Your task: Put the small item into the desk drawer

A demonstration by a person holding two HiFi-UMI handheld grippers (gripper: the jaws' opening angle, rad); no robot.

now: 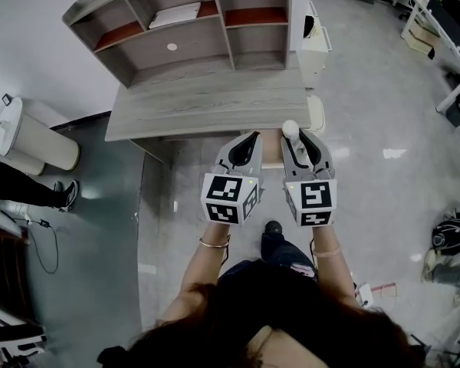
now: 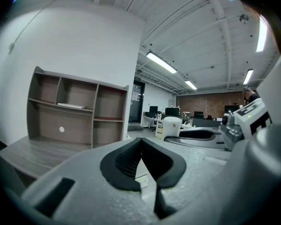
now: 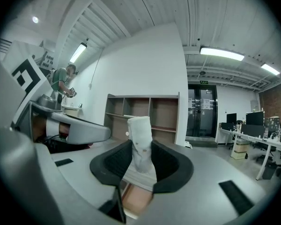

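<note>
The small item point(image 1: 290, 131), a white, roughly cylindrical piece, stands upright between the jaws of the right gripper point(image 1: 300, 140), a little right of the head view's centre. In the right gripper view the small item point(image 3: 141, 130) rises above the dark pads point(image 3: 113, 161), which press on its lower part from both sides, so the right gripper point(image 3: 139, 146) holds it with the jaws set fairly wide. Just beside it, toward the frame's left, the left gripper point(image 1: 248, 140) carries nothing. In its own view the left gripper point(image 2: 140, 142) has its jaw tips meeting in a point, with only a narrow wedge of space below them. Both grippers hang just in front of the near edge of the grey wooden desk point(image 1: 207, 106), and each one's marker cube point(image 1: 230, 198) faces the head camera. A tan surface point(image 1: 272, 150) shows below the desk's edge between the two grippers; whether it is the drawer I cannot tell. At the back of the desk, in the upper part of the head view, stands a shelf unit point(image 1: 176, 52) with open compartments. One upper compartment has a flat white object point(image 1: 175, 14) lying in it. A white bin point(image 1: 31, 140) stands at the far left, on the glossy floor point(image 1: 368, 113).
</note>
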